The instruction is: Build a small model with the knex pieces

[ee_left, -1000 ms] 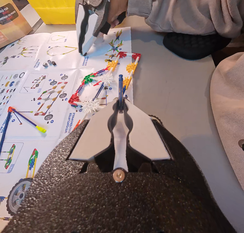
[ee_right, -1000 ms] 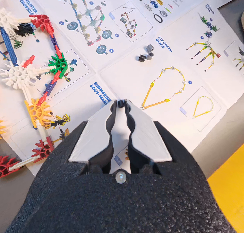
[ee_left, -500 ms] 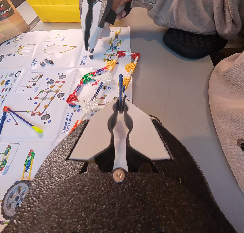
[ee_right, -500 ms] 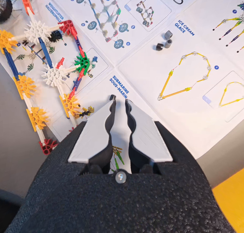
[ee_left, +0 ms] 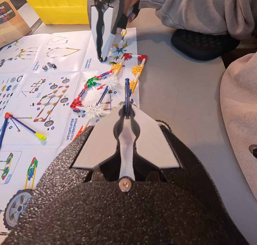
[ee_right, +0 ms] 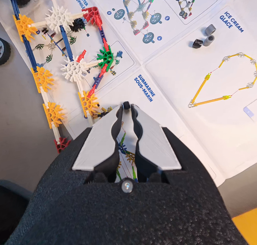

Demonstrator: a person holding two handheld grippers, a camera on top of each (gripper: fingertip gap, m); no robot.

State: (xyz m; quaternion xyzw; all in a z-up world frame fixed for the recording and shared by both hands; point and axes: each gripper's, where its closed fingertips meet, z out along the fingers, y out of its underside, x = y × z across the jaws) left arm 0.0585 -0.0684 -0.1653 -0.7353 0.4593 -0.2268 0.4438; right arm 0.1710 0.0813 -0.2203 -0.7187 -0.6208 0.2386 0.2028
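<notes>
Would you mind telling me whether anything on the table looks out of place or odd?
Mostly tidy. One short red rod on a white connector ends free, joining nothing. Three small spacers lie loose on the instruction sheet.

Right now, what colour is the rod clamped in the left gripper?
Dark blue. The rod shows best in the left wrist view, pinched in the left gripper.
</notes>
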